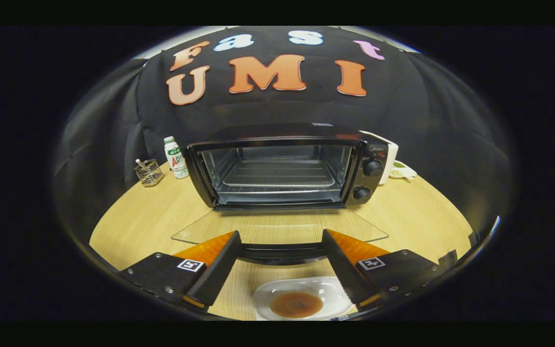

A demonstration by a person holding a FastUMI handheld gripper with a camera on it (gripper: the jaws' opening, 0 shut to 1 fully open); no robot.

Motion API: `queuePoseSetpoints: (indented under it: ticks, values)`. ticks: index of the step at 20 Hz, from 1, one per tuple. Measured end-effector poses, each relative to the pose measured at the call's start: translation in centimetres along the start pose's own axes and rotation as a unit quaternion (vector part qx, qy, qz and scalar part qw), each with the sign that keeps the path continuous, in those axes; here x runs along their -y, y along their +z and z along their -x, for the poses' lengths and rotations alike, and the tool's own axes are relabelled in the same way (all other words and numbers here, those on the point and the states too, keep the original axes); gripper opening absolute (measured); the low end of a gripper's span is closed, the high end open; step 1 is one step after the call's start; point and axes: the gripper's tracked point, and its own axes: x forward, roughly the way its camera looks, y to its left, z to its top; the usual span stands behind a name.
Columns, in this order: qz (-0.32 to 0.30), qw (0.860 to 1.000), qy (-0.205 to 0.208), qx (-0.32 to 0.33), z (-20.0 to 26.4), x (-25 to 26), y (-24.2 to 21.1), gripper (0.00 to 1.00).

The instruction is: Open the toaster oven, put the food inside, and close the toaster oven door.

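Gripper view, read from left to right. At far left on the wooden table (138,217) stand a small wire holder (149,172) and, just beside it, a white bottle (176,157), both well clear of the work area. At centre sits the toaster oven (282,166), its cavity exposed and its wire rack (280,174) bare. The glass door (277,227) lies folded down flat toward the viewer, so the opening step appears complete and the cavity is ready to receive the food. The door's dark handle (281,252) spans the gap between the 2 fingers of the gripper (280,253); the fingers are spread wide, with no contact on the handle evident. Below the handle, on the near side of the fingers, a white plate (263,299) carries the food (297,304), a flat brown round piece, placed within easy reach for the next pick. To the right of the oven's 2 knobs (373,168), a white object (393,154) and a small dish (403,169) stand partly hidden behind the oven.
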Motion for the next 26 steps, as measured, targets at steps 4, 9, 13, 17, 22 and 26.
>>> queuePoseSetpoints:
  ticks: [4,9,13,17,22,26]
  values:
    - [-0.001,0.999,-0.005,-0.036,-1.1,0.1,-3.4,1.00]
    - [0.000,0.999,-0.008,-0.047,-1.7,0.1,-5.0,1.00]
    - [-0.018,0.999,-0.004,-0.042,-0.7,0.4,-4.3,1.00]
    - [-0.038,0.999,-0.004,-0.015,0.8,0.9,-2.1,1.00]
    - [-0.042,0.999,-0.013,0.019,3.4,2.2,0.3,0.99]
    - [-0.049,0.998,-0.021,0.038,5.6,3.2,0.7,0.99]
